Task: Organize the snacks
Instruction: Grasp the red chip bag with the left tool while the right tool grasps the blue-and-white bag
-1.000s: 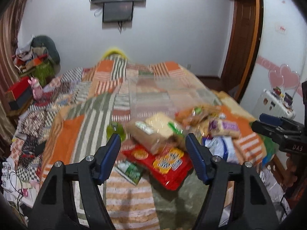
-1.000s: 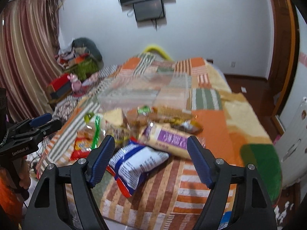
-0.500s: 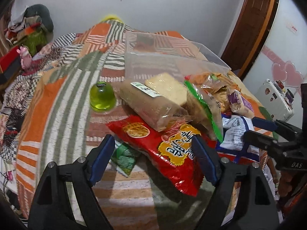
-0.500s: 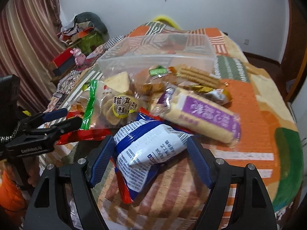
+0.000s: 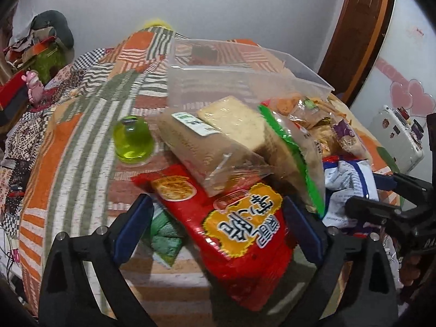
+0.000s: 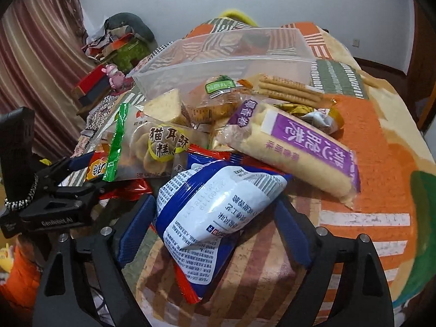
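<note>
Left wrist: left gripper [image 5: 218,224] opening, straddling red snack bag [image 5: 234,226]

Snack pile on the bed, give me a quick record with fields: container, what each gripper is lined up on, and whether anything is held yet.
surface: patchwork blanket
container: clear plastic bin behind the pile, no snacks visible inside
left gripper: jaws opening, red snack bag between them, not gripped
right gripper: jaws opening, blue and white bag between them, not gripped
other snacks: purple-label wafer pack, green jelly cup
held: nothing
</note>
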The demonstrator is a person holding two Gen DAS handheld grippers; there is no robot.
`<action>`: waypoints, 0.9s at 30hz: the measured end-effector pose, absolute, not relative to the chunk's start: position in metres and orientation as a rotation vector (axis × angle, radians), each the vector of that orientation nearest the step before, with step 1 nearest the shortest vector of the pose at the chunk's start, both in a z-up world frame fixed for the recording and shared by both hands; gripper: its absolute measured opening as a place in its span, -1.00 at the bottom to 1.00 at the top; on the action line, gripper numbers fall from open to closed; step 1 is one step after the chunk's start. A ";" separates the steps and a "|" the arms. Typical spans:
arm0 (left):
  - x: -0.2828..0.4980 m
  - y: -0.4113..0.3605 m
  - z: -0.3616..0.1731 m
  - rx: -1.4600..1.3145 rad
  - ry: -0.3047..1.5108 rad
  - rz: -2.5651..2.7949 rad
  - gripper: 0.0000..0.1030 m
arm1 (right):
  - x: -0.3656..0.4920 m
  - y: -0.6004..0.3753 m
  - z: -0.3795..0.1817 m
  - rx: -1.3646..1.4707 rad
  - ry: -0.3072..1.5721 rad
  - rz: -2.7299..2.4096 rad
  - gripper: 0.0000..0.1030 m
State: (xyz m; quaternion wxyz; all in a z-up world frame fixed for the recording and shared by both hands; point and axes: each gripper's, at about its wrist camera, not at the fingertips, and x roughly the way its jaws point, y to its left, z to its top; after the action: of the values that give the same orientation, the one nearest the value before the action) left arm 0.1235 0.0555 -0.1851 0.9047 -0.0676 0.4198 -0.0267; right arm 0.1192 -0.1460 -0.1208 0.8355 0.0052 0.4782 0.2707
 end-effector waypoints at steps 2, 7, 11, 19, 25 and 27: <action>0.116 0.064 -0.180 -0.129 0.848 -0.023 0.81 | 0.118 -0.151 -0.120 -0.001 1.006 0.564 0.66; 0.106 0.095 -0.179 -0.190 0.861 0.023 0.78 | 0.114 -0.161 -0.116 -0.019 1.001 0.542 0.58; 0.104 0.096 -0.173 -0.230 0.866 -0.008 0.77 | 0.111 -0.165 -0.110 -0.032 0.990 0.524 0.49; 0.132 0.048 -0.182 -0.147 0.917 -0.039 0.83 | 0.114 -0.154 -0.106 -0.063 0.962 0.527 0.48; 0.140 0.045 -0.194 -0.141 0.904 0.006 0.95 | 0.120 -0.142 -0.112 -0.066 0.980 0.549 0.48; 0.139 0.044 -0.197 -0.116 0.896 0.013 0.96 | 0.123 -0.138 -0.115 -0.061 0.982 0.549 0.49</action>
State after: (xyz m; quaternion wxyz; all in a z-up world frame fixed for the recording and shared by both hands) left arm 0.1390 0.0440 -0.1974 0.8996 -0.0560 0.4330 0.0061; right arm 0.1233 -0.1382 -0.1147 0.8454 -0.0291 0.4657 0.2601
